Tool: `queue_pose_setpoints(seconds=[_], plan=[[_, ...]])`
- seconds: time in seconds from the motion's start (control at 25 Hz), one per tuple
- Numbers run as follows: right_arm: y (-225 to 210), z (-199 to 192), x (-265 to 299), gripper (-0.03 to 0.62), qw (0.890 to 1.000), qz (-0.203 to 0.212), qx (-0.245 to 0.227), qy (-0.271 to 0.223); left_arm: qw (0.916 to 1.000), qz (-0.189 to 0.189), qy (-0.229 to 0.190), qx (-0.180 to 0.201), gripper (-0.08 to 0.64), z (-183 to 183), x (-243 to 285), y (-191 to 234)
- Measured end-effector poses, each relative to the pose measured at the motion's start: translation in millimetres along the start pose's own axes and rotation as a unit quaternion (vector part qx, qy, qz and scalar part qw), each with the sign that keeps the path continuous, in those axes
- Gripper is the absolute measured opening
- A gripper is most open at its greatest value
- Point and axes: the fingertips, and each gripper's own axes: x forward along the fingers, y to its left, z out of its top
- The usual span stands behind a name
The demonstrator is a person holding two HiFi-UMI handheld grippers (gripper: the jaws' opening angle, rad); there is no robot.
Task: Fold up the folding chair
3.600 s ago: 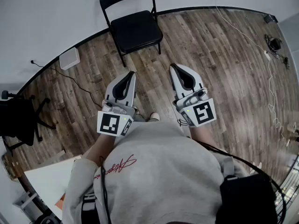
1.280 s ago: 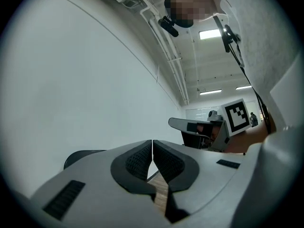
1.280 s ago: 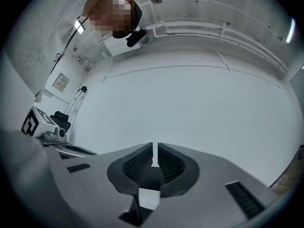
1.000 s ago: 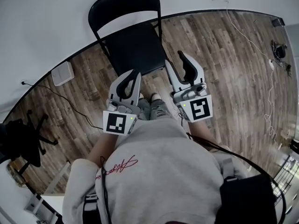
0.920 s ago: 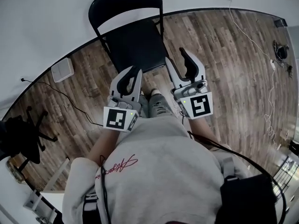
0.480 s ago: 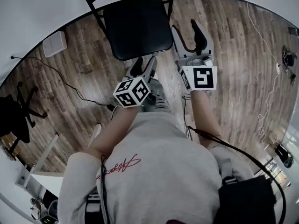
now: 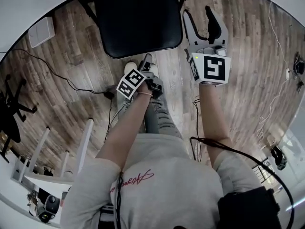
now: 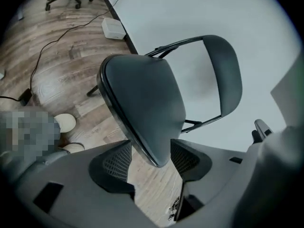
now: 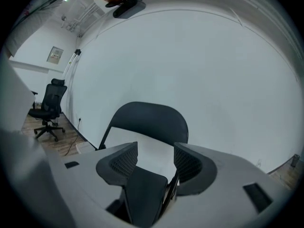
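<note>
The black folding chair (image 7: 138,18) stands unfolded against the white wall, with its seat flat. My left gripper (image 7: 146,61) is low at the seat's front edge. In the left gripper view the seat's front rim (image 8: 142,122) lies between the open jaws of the left gripper (image 8: 152,160), with floor showing beside one pad. My right gripper (image 7: 202,14) hovers by the seat's right side. Its jaws are opening, and nothing is between them. In the right gripper view the backrest (image 9: 147,120) and seat show beyond the right gripper (image 9: 155,163).
The person's shoes (image 7: 129,69) stand just in front of the chair. A white box (image 7: 40,31) and a black cable (image 7: 71,82) lie on the wood floor to the left. An office chair (image 7: 7,113) is far left, white table legs (image 7: 47,151) lower left, loose cables (image 7: 281,56) right.
Both grippers have come down and forward to the chair. The left one rolled over and sank to the seat's front edge with its jaws apart. The right one reached the seat's right side.
</note>
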Motion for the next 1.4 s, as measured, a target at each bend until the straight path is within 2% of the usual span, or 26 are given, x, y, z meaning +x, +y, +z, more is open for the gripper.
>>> queue_pose_setpoints(seconds=[0.12, 0.2, 0.28, 0.4, 0.52, 0.64, 0.8, 0.96, 1.08, 1.16, 1.24, 1.4], plan=[[8, -29, 15, 0.227, 0.999, 0.023, -0.022, 0.019, 0.9998, 0.013, -0.012, -0.010, 0.255, 3, 26, 24], [4, -47, 27, 0.232, 0.999, 0.027, -0.017, 0.029, 0.9992, 0.021, -0.024, -0.024, 0.255, 6, 41, 36], [-4, -62, 39, 0.235, 0.999, 0.024, -0.009, 0.038, 0.9991, 0.013, -0.035, -0.022, 0.255, 11, 50, 40], [-16, -79, 57, 0.235, 0.999, 0.020, 0.000, 0.045, 0.9983, -0.043, -0.038, 0.011, 0.255, 15, 54, 37], [-20, -92, 71, 0.236, 0.999, 0.023, -0.003, 0.048, 0.9929, -0.115, -0.024, 0.022, 0.276, 17, 57, 38], [-22, -103, 81, 0.236, 0.998, 0.035, -0.007, 0.052, 0.9836, -0.178, -0.003, 0.032, 0.287, 15, 59, 35], [-26, -123, 94, 0.236, 0.997, 0.041, -0.009, 0.060, 0.9730, -0.225, 0.012, 0.052, 0.299, 16, 68, 25], [-28, -139, 101, 0.236, 0.997, 0.036, -0.002, 0.066, 0.9547, -0.286, 0.047, 0.066, 0.299, 18, 79, 10], [-26, -146, 110, 0.236, 0.997, 0.037, -0.011, 0.066, 0.9449, -0.319, 0.038, 0.062, 0.298, 25, 84, 3], [-29, -145, 117, 0.235, 0.997, 0.030, -0.022, 0.068, 0.9444, -0.325, 0.028, 0.043, 0.291, 27, 84, 5], [-36, -141, 126, 0.236, 0.997, 0.017, -0.028, 0.070, 0.9476, -0.317, 0.026, 0.028, 0.281, 25, 84, 10], [-57, -126, 150, 0.236, 0.998, -0.011, 0.007, 0.063, 0.9487, -0.311, 0.055, -0.014, 0.271, 17, 87, 15]])
